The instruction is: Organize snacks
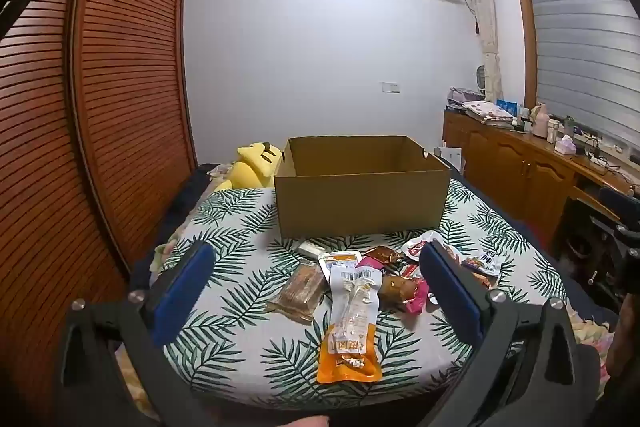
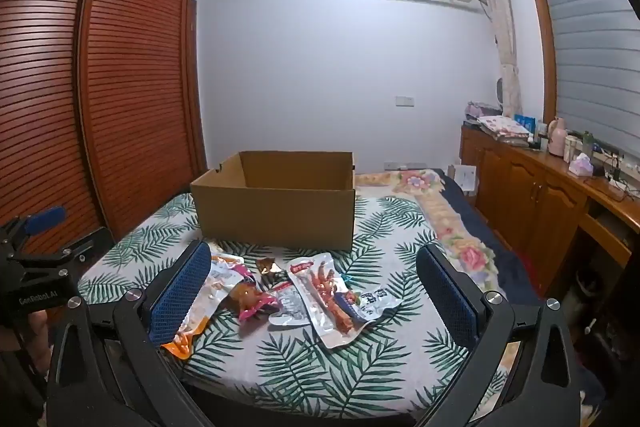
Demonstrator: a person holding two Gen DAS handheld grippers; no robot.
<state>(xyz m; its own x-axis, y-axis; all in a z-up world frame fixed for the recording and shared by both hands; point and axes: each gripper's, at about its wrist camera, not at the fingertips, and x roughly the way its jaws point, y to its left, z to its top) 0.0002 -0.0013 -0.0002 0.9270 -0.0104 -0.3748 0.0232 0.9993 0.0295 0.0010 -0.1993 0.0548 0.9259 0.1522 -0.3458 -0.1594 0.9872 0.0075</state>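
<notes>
Both hand-held grippers, left (image 1: 316, 291) and right (image 2: 314, 291), gape empty above snack packets (image 1: 352, 323) before the cardboard box (image 1: 360, 203).

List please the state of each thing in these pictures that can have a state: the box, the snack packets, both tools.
Cardboard box: open on top, upright; no snacks visible inside.
Snack packets: sealed, loose in a pile in front of the box.
Orange packet: lying flat, nearest the left tool.
Left tool: open, holding nothing.
Right tool: open, holding nothing.
</notes>
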